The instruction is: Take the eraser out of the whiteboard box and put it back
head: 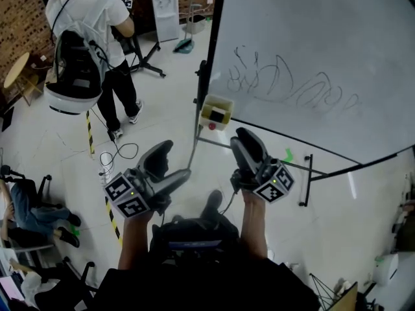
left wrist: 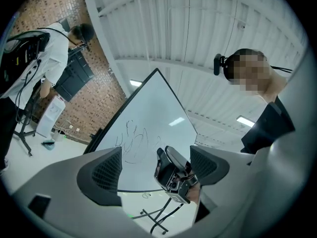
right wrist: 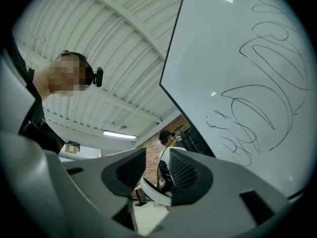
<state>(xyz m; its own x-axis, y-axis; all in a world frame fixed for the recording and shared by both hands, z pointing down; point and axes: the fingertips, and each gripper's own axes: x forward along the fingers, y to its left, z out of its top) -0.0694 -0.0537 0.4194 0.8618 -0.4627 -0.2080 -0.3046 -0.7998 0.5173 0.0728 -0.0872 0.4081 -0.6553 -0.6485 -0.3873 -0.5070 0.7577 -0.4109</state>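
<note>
The whiteboard (head: 311, 44) stands on a wheeled frame and bears black scribbles. A cream box (head: 216, 102) hangs at its lower left corner, and a dark object that I take for the eraser (head: 214, 115) lies inside. Both grippers are below the box and apart from it. My left gripper (head: 170, 167) is open wide with nothing between its pads (left wrist: 101, 175). My right gripper (head: 245, 146) is open by a narrower gap, also empty. In the left gripper view the right gripper (left wrist: 173, 175) shows in front of the whiteboard (left wrist: 148, 118). The right gripper (right wrist: 158, 175) points up along the whiteboard (right wrist: 247, 58).
A person in a white shirt with a backpack rig (head: 91, 37) stands at the back left beside a water dispenser (head: 165, 11). Seated people (head: 26, 206) are at the far left. Yellow-black tape (head: 91, 135) and a cable (head: 120, 153) lie on the floor. The board's stand legs (head: 305, 180) reach forward.
</note>
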